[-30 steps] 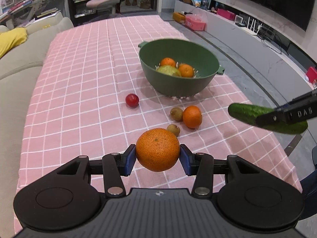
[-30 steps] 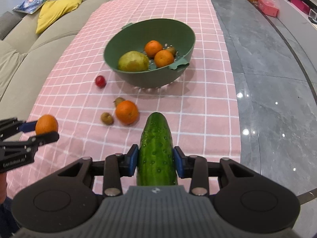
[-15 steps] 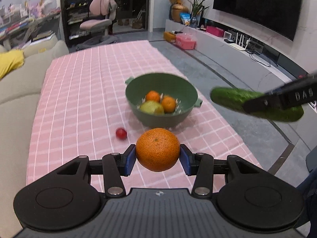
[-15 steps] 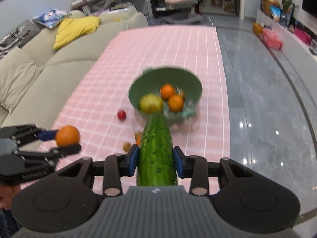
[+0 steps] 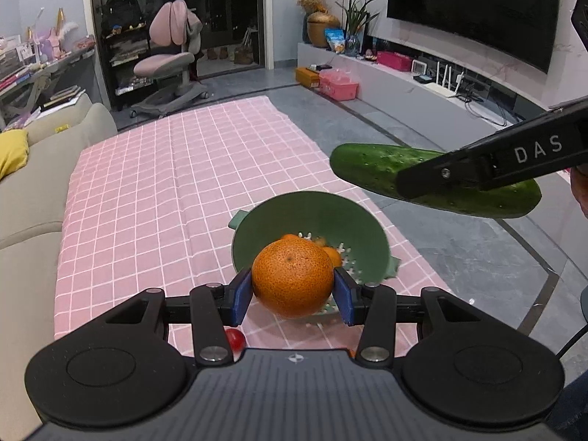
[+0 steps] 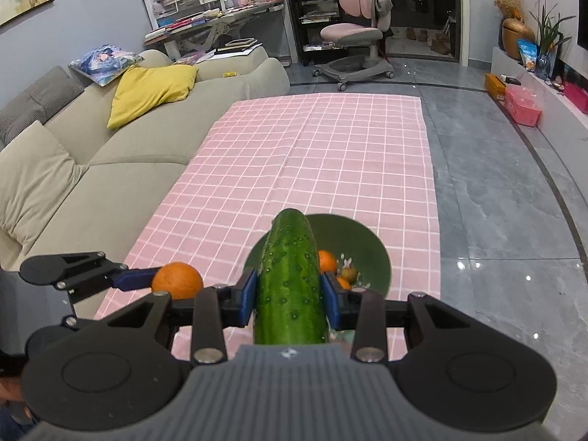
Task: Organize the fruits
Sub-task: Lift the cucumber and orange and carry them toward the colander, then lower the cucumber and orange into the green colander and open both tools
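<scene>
Above the pink checked cloth [image 6: 323, 154], the left gripper [image 5: 293, 290] pinches an orange [image 5: 293, 277] between its blue pads; the right gripper [image 6: 288, 294] clamps a cucumber [image 6: 290, 279]. A green colander [image 5: 330, 217] with oranges sits at twelve o'clock beneath both. A red fruit [image 5: 235, 340] lies at seven. Sofa [image 6: 110, 154] bounds nine o'clock; bare floor [image 6: 507, 198] opens at three.

Pebbly matt peel on the orange [image 5: 293, 278], bumpy glossy skin on the cucumber [image 6: 290, 286], smooth matt plastic bowl [image 5: 312, 217], checked cloth [image 6: 294, 169], polished stone floor [image 6: 507, 220].
</scene>
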Motion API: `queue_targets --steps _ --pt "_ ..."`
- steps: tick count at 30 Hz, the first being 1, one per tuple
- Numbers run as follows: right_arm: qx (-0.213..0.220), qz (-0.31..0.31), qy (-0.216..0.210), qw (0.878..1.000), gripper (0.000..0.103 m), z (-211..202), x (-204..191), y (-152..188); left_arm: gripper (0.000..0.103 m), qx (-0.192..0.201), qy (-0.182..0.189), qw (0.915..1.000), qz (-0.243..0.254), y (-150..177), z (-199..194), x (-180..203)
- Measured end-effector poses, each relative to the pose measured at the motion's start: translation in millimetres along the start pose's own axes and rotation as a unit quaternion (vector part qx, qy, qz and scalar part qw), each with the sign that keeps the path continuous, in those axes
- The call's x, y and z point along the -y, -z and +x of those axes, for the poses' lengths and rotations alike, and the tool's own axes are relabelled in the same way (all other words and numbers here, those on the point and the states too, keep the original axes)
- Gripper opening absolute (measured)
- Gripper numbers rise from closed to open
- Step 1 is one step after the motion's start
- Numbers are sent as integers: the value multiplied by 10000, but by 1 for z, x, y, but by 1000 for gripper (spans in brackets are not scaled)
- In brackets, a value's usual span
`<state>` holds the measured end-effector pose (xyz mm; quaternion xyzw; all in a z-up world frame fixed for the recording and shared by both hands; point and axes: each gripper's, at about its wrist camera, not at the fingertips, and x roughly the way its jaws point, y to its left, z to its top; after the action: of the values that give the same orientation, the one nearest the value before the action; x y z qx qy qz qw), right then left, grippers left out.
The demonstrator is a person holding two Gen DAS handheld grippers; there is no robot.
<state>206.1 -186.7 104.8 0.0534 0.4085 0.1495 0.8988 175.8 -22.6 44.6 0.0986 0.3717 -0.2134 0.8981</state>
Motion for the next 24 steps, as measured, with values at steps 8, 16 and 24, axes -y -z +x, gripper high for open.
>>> queue_targets --steps 8,16,24 --pt "-153 278 -183 9993 34 73 24 -10 53 -278 -12 9996 -8 -3 49 -14" --pt "-294 291 -185 9990 34 129 39 -9 53 -477 13 9988 53 -2 87 -7" --pt "-481 -55 -244 9985 35 164 54 -6 53 -670 134 9973 262 5 114 15"
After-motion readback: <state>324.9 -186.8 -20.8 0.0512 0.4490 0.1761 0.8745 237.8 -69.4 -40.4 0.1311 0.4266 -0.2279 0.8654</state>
